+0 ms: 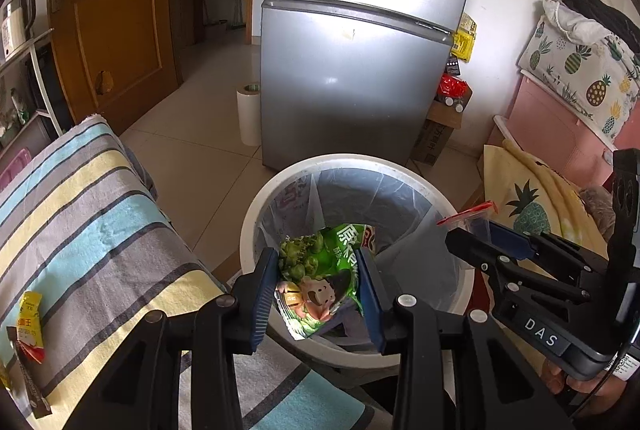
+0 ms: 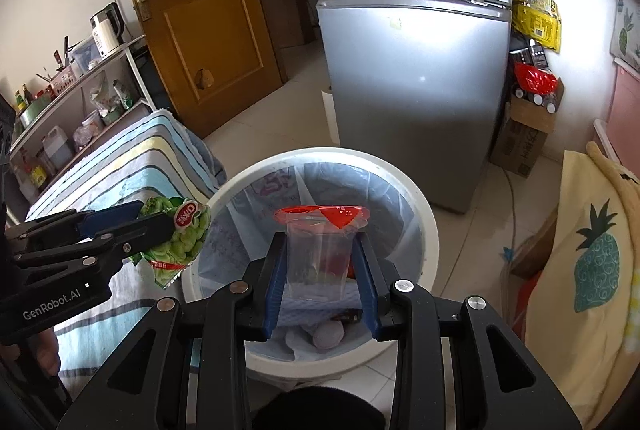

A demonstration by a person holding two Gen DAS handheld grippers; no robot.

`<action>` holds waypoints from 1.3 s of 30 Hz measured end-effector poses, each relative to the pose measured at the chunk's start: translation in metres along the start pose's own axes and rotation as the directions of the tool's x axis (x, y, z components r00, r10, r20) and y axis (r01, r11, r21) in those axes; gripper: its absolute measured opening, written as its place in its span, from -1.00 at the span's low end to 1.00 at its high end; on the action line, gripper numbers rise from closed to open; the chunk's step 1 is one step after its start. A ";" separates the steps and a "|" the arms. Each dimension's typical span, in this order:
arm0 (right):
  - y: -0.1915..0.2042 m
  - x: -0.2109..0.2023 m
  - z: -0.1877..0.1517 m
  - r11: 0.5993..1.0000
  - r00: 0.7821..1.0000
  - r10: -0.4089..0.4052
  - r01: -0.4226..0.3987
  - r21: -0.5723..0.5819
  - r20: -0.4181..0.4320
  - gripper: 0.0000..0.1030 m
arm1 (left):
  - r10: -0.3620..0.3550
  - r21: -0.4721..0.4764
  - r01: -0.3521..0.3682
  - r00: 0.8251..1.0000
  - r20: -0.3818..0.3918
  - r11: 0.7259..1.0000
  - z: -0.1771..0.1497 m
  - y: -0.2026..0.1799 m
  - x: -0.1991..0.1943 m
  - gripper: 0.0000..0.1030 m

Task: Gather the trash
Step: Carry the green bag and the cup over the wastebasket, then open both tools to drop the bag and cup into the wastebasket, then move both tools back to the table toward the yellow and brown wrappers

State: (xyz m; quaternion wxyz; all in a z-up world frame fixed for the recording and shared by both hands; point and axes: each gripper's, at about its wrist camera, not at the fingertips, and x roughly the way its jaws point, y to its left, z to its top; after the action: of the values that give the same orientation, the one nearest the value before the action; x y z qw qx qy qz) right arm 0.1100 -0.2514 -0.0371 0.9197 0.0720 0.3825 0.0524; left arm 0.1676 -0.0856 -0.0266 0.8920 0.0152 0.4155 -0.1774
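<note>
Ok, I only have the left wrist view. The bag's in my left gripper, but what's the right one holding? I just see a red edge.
Observer: The right gripper is shut on a clear cup; the red is its lid.
Operator: Is the cup over the bin?
Observer: Yes, the right wrist view shows it above the bin opening.
Operator: Anything in there already?
Observer: A pale round lump lies at the bottom.
</note>
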 end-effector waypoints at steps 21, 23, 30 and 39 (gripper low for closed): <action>-0.001 0.005 -0.003 0.999 0.999 -0.041 0.041 0.007 -0.020 0.03 | 0.021 -0.022 -0.021 1.000 -0.009 1.000 -0.002 0.007 0.001 0.03; 0.001 0.002 -0.002 0.999 0.999 -0.042 0.042 0.006 -0.014 0.03 | 0.032 -0.015 -0.032 0.999 0.003 0.999 -0.003 0.008 -0.004 0.03; 0.010 -0.009 0.000 0.999 0.999 -0.035 0.035 -0.005 0.013 0.03 | 0.043 -0.048 -0.041 0.998 0.037 0.998 -0.007 0.020 -0.027 0.03; 0.036 -0.024 0.005 0.999 0.999 0.000 0.002 -0.040 0.053 0.03 | 0.086 -0.082 -0.079 0.993 0.085 0.994 -0.017 0.044 -0.063 0.03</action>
State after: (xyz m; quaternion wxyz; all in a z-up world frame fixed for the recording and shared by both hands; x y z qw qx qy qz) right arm 0.0950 -0.2201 -0.0112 0.9307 0.0550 0.3569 0.0577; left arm 0.1328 -0.0226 0.0040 0.9159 -0.0102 0.3815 -0.1244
